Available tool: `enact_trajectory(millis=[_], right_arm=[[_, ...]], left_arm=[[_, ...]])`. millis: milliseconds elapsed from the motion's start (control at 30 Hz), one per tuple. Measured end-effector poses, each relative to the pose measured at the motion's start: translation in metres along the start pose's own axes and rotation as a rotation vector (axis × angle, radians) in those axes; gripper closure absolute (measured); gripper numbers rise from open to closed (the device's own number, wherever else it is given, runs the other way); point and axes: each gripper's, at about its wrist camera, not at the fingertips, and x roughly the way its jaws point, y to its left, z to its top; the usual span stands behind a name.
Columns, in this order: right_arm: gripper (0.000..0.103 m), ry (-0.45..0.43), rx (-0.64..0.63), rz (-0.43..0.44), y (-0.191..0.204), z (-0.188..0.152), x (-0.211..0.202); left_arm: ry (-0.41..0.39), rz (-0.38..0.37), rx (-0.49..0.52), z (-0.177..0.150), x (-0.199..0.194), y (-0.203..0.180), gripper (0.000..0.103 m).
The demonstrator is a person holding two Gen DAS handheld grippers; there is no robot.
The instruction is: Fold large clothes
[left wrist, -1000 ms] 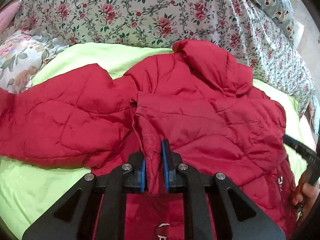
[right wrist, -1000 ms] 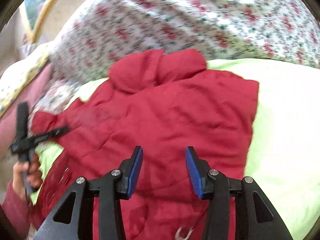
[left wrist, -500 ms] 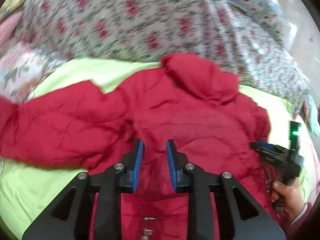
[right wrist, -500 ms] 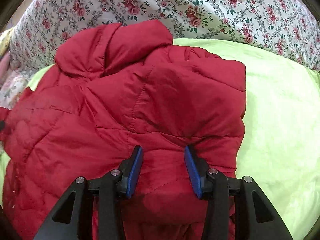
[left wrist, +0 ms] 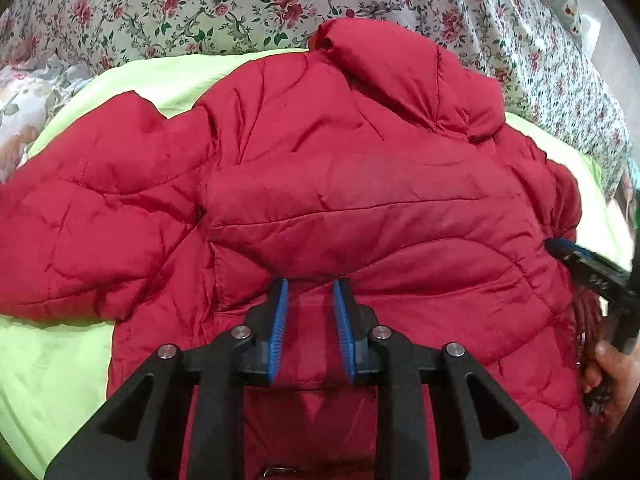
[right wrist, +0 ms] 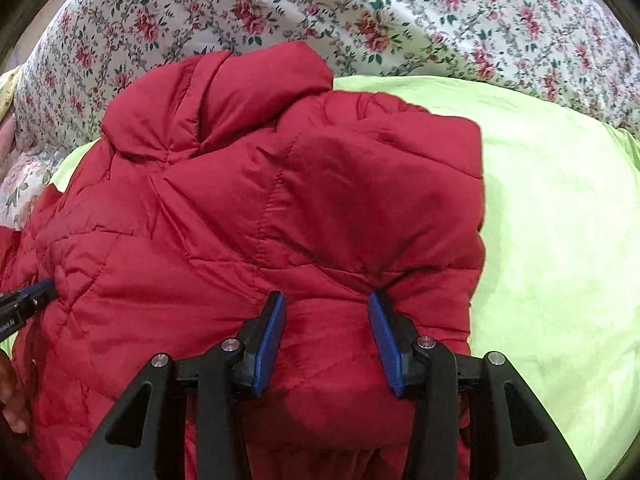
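A red quilted jacket lies spread on the lime-green sheet, hood at the far end and one sleeve stretched out to the left. My left gripper stands slightly open, its tips pushed into the jacket's middle; fabric shows in the narrow gap but the pads do not pinch it. In the right wrist view the jacket has its right side folded in. My right gripper is open wider and its tips dent the padding near that folded edge. Each gripper shows at the edge of the other's view.
A floral quilt is piled behind the jacket. A flowered pillow sits at the far left. Bare green sheet extends right of the jacket. A hand holds the right gripper's handle.
My left gripper has let go of the jacket fold it pinched, its jaws have parted, and it has moved down onto the flattened jacket. My right gripper has sunk onto the padding.
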Motion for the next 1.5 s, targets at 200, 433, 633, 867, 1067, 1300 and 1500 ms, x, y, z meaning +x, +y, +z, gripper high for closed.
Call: enact_trajectory(millis=[200,433,633,867,1067,1300,1500], right_arm=[[0.047,-0.059,-0.059,-0.011,0.020,-0.007,-0.022],[0.046,0.029,-0.062,-0.024,0.017,-0.011,0.002],[0.045,0.011,-0.039,0.012,0.013,-0.013,-0.014],[0.045,-0.051,-0.029,0.111,0.021,-0.021,-0.066],[0.040,-0.080,-0.029,0.196,0.028,-0.036,-0.103],[0.037,-0.067,-0.063,0.252,0.040,-0.066,-0.126],[0.037,-0.045,-0.064,0.272,0.044,-0.078,-0.132]], left_arm=[[0.002,-0.011,-0.011,0.001,0.001,0.001,0.080],[0.012,-0.035,-0.023,0.001,0.001,0.007,0.080],[0.008,-0.090,-0.093,-0.005,-0.021,0.025,0.073],[-0.056,-0.074,-0.243,-0.018,-0.064,0.079,0.054],[-0.124,0.009,-0.421,-0.037,-0.093,0.142,0.027],[-0.139,0.085,-0.633,-0.061,-0.096,0.226,0.027],[-0.158,0.165,-0.772,-0.066,-0.094,0.284,0.027]])
